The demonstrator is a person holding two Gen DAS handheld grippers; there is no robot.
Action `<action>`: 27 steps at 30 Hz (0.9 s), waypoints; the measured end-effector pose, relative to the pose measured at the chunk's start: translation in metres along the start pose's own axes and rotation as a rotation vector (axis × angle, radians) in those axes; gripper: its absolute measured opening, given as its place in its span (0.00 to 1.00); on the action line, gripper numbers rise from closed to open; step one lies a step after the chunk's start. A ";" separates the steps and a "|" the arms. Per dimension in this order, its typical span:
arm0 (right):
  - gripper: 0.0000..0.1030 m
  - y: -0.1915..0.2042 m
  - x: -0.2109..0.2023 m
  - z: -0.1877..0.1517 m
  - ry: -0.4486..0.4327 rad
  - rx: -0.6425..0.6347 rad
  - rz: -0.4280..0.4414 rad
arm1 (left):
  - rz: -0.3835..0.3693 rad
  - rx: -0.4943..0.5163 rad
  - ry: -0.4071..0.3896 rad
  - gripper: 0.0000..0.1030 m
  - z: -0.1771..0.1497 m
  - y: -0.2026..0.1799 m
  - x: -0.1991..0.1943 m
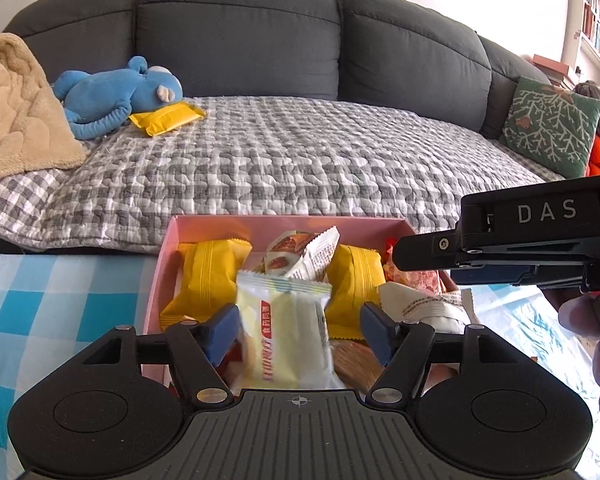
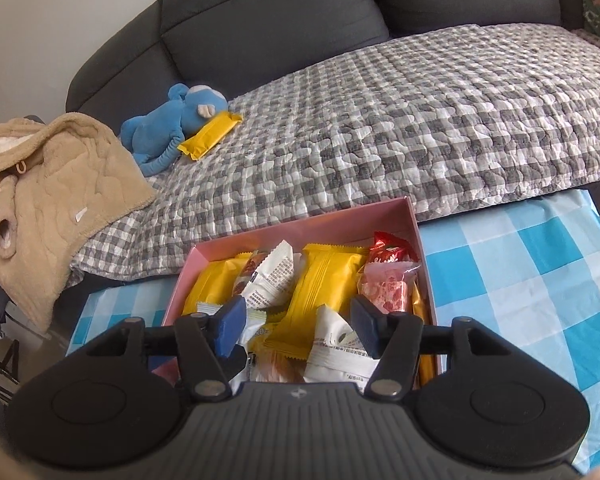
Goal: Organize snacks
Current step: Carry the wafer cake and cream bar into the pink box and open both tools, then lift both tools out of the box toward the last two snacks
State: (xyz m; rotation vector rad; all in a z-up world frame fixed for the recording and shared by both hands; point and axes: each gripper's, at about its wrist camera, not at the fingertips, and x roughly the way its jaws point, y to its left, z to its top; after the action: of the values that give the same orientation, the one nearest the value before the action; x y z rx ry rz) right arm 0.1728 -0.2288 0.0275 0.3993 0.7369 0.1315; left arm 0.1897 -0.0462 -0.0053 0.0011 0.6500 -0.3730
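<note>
A pink box (image 1: 168,240) (image 2: 414,224) holds several snack packets: yellow ones (image 1: 208,272) (image 2: 324,280), white ones (image 2: 268,276), a red one (image 2: 388,254). My left gripper (image 1: 300,330) hangs open over the box, with a pale yellow-white packet (image 1: 284,328) standing between its fingers; the right pad stands clear of it. My right gripper (image 2: 298,330) is open and empty over the box's near end; its body shows in the left wrist view (image 1: 520,240). One more yellow packet (image 1: 166,118) (image 2: 210,134) lies on the sofa by a blue plush toy (image 1: 116,96) (image 2: 172,120).
The box stands on a blue-and-white checked cloth (image 1: 40,300) (image 2: 520,264) in front of a dark grey sofa (image 1: 240,40) covered by a grey checked quilt (image 1: 280,160) (image 2: 380,112). A beige fleece garment (image 1: 16,108) (image 2: 52,184) lies at the left, a green cushion (image 1: 552,124) at the right.
</note>
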 end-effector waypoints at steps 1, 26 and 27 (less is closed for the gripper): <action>0.54 0.000 0.000 0.000 0.000 -0.002 -0.005 | 0.003 0.004 0.004 0.67 0.000 0.000 0.000; 0.90 -0.026 -0.069 -0.037 -0.011 -0.050 -0.125 | 0.034 0.007 0.068 0.90 -0.020 0.005 -0.072; 0.91 -0.027 -0.071 -0.040 -0.010 -0.058 -0.132 | 0.039 0.007 0.071 0.90 -0.022 0.006 -0.075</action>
State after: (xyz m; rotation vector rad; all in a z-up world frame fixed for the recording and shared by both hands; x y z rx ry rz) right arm 0.0932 -0.2594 0.0348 0.2950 0.7460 0.0269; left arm 0.1238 -0.0122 0.0211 0.0341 0.7180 -0.3385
